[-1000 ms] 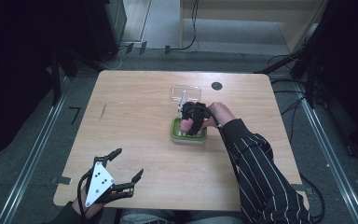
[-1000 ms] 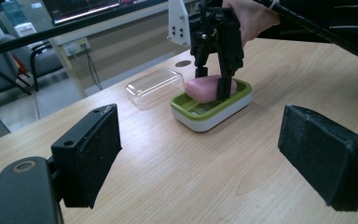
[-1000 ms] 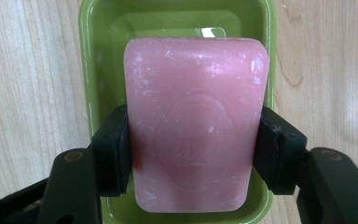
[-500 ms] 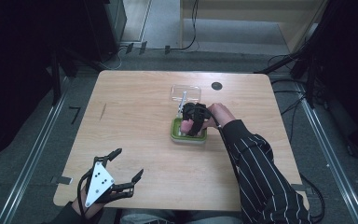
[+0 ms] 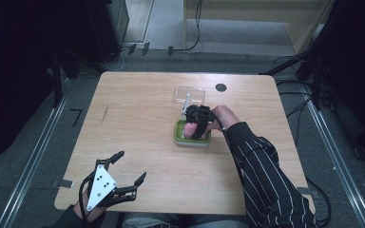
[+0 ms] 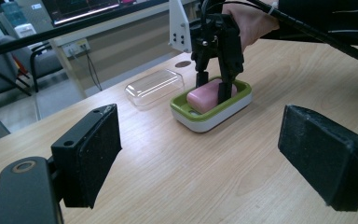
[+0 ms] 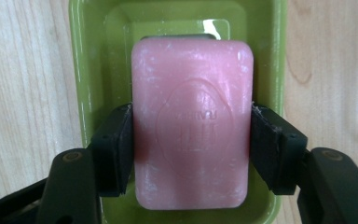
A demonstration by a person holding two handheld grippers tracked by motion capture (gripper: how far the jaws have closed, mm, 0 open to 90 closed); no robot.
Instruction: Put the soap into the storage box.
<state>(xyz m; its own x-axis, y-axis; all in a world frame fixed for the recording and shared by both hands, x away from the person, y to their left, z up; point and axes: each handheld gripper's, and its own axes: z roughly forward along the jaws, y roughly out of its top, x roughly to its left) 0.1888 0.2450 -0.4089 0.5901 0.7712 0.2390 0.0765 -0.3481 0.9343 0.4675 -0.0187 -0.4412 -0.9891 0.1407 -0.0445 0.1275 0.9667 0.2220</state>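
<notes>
In the green dish [image 7: 86, 70] near the far middle of the desk [image 5: 138, 109] lies the pink soap [image 7: 191, 121], and your right tool [image 7: 191, 133] straddles it from above, one jaw against each long side, clamped on the bar or nearly so. The soap's long axis runs with the dish and straight along the tool's line of sight, so a lift should come up clean. Just beyond the dish sits the clear lid [image 6: 154, 86]. Your left tool [image 5: 123, 172] rests at the near left corner, jaws wide apart, well away from everything.
</notes>
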